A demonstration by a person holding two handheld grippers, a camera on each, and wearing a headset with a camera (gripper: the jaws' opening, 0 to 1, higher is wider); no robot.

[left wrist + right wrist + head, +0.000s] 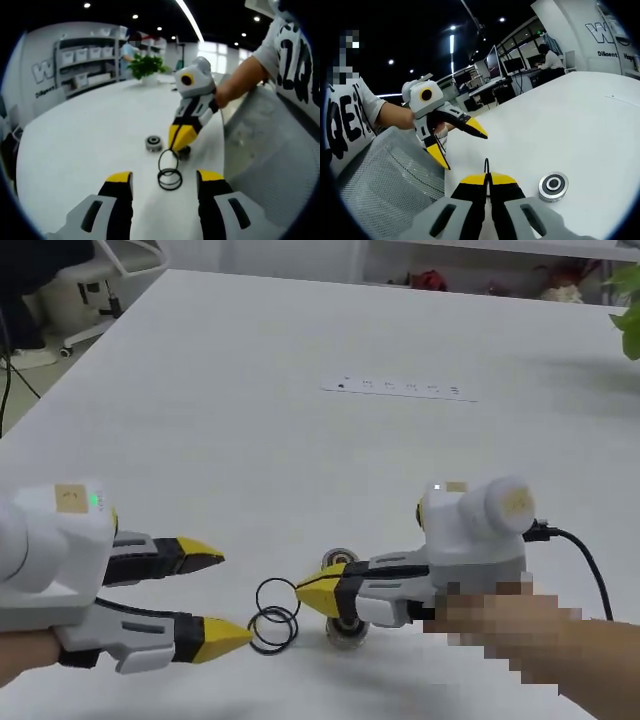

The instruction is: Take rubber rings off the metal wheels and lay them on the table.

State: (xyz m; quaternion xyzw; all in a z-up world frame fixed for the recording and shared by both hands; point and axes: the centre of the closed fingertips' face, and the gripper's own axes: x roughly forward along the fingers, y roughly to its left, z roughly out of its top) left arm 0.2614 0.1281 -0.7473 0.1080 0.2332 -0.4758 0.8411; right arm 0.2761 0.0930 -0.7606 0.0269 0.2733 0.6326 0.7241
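**Right claw** (318,592), yellow-tipped: closed on a thin black rubber ring (276,595), which projects from the tips low over the white counter (300,420). Whether the ring touches the surface cannot be told. In the right gripper view it appears edge-on between the shut jaws.

**Lying pair of black rubber rings** (272,630): overlapped on the counter, just beside the held ring.

**Wheels:** a round silver metal wheel (338,560) stands just behind the right claw. A second metal wheel (346,630) sits just in front of it, partly hidden. Whether either wheel carries a ring cannot be told.

**Left claw** (225,595): spread wide and holding nothing, with its tips near the lying pair.

**Step in hand (judged):** setting the held ring down. To do it well:
- Lower the right claw until the ring rests flat on the counter.
- Part the jaws slowly, so the soft ring neither clings to a tip nor springs away.
- Place it beside the lying pair rather than across them.
- Keep the left claw clear.
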